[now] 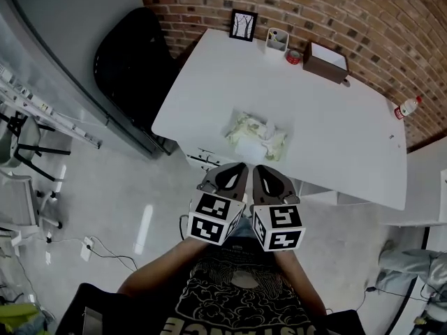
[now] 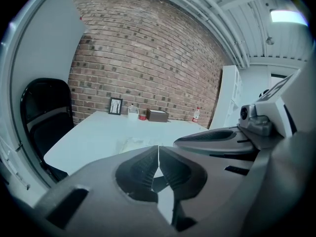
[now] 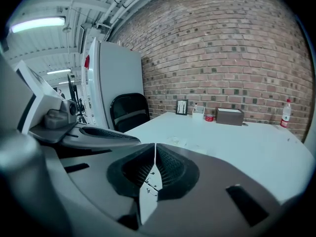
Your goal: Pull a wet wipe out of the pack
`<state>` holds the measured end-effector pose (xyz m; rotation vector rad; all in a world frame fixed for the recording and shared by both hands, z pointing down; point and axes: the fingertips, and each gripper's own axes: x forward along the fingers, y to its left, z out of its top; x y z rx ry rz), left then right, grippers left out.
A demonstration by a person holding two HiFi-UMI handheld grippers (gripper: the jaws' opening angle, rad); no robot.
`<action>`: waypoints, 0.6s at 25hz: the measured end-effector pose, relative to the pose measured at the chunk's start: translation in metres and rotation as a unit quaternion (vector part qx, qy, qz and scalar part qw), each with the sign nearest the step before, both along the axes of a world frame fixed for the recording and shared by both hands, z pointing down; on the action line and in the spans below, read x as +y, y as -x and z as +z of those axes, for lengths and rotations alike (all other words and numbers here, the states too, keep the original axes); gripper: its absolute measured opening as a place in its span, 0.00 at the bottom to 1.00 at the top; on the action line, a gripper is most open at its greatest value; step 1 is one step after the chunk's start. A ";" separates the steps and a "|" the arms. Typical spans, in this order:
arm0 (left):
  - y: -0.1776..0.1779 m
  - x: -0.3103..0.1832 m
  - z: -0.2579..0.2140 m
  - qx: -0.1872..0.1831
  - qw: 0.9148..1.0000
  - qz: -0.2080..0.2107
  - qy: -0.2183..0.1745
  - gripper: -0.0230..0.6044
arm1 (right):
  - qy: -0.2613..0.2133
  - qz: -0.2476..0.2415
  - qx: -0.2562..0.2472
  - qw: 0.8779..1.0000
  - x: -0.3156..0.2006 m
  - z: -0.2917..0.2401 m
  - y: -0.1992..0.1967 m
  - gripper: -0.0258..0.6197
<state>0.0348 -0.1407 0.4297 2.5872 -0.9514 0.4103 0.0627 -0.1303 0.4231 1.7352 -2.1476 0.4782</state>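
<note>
A pale green and white wet wipe pack (image 1: 255,137) lies flat on the white table (image 1: 335,124), near its front edge. Both grippers hang side by side in front of the table, short of the pack and not touching it. My left gripper (image 1: 236,167) is shut with nothing in it, as is my right gripper (image 1: 262,169). In the left gripper view the pack (image 2: 132,143) shows just beyond the closed jaws (image 2: 158,151). In the right gripper view the pack (image 3: 177,141) peeks over the closed jaws (image 3: 155,147).
At the table's far edge stand a framed picture (image 1: 243,25), a white cup (image 1: 276,40), a red tape roll (image 1: 293,56) and a brown box (image 1: 325,62). A small bottle (image 1: 408,107) stands at the right. A black chair (image 1: 133,68) sits left of the table.
</note>
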 end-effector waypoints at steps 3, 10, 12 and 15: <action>-0.008 -0.016 0.004 -0.001 1.000 -0.001 0.005 0.06 | 0.006 -0.002 0.002 1.000 -0.016 0.005 -0.008 0.07; -0.029 -0.049 0.012 -0.005 1.000 0.000 0.011 0.06 | 0.015 -0.007 0.009 1.000 -0.050 0.013 -0.026 0.07; -0.033 -0.058 0.014 -0.006 1.000 -0.001 0.011 0.06 | 0.018 -0.010 0.011 1.000 -0.058 0.016 -0.030 0.07; -0.038 -0.068 0.018 -0.008 1.000 -0.003 0.014 0.06 | 0.024 -0.014 0.014 1.000 -0.069 0.022 -0.035 0.07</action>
